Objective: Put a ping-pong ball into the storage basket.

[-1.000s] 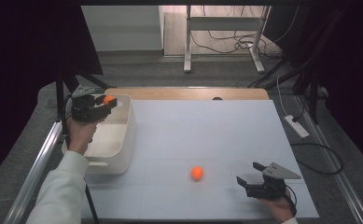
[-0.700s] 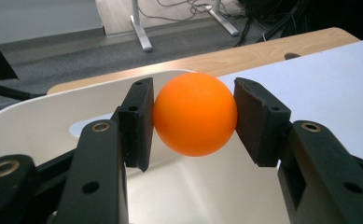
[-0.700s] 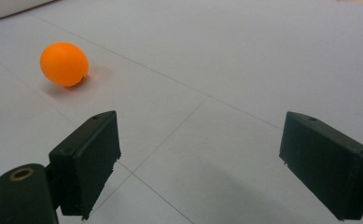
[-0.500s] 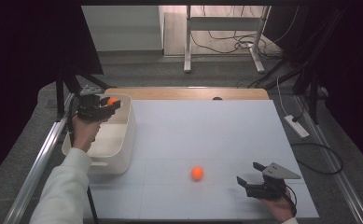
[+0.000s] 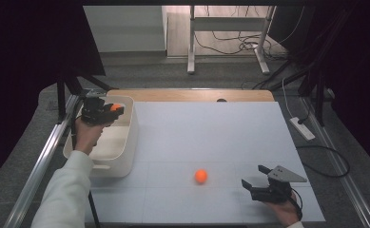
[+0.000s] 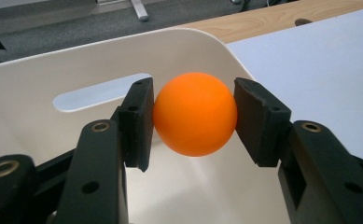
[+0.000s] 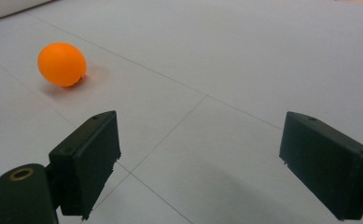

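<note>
- The left gripper (image 5: 110,112) is clamped on an orange ball (image 6: 194,113); in the left gripper view both pads press against the ball's sides, one on each side.
- That held ball (image 5: 115,108) hangs above the white bin (image 5: 125,151), near the bin's far right corner, clear of its floor and not touching its wall.
- Compared with a second ago, the left hand (image 5: 87,135) has shifted only slightly: the gripper and ball sit a touch further left and nearer over the bin's open top, where before the ball was closer to the far rim.
- The grip itself looks the same as in the earlier pictures, ball squeezed between the pads throughout.
- The right gripper (image 5: 254,183) rests low at the near right of the white table (image 5: 211,128), its jaws wide apart with nothing between them; it lies in the same spot as before.
- A second orange ball (image 5: 200,176) lies on the table, near the right gripper and to its left, in front of the open jaws but apart from them. It has not moved.
- In the right gripper view this ball (image 7: 62,64) sits ahead and left of the left pad, on the bare surface.
</note>
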`<state>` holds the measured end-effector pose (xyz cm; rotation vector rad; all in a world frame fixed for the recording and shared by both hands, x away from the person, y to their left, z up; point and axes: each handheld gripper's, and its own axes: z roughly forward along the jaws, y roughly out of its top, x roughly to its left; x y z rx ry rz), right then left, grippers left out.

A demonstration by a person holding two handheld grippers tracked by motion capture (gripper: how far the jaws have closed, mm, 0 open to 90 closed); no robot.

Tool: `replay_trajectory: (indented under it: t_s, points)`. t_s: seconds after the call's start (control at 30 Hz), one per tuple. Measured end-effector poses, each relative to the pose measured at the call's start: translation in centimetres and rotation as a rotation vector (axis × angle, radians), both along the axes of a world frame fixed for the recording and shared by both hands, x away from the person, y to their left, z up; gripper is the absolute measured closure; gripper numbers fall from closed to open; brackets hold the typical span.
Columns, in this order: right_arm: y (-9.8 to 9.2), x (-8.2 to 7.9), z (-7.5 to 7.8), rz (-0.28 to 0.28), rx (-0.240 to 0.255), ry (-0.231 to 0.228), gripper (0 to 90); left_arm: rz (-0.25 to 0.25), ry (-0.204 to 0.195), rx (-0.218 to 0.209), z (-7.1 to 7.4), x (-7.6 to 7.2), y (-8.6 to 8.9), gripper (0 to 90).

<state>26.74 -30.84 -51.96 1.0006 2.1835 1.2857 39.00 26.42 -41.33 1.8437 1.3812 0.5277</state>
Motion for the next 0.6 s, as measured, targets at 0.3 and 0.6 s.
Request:
replay_trajectory:
  t_s: [0.3,0.6]
  points:
    - [0.0,0.0,0.0,-0.001,0.002,0.003,11.9,0.067,-0.012,0.008,0.2,0.0,0.0,33.7]
    - [0.1,0.0,0.0,0.000,-0.002,0.002,11.9,0.008,-0.053,-0.083,1.2,-1.0,-0.2,15.4]
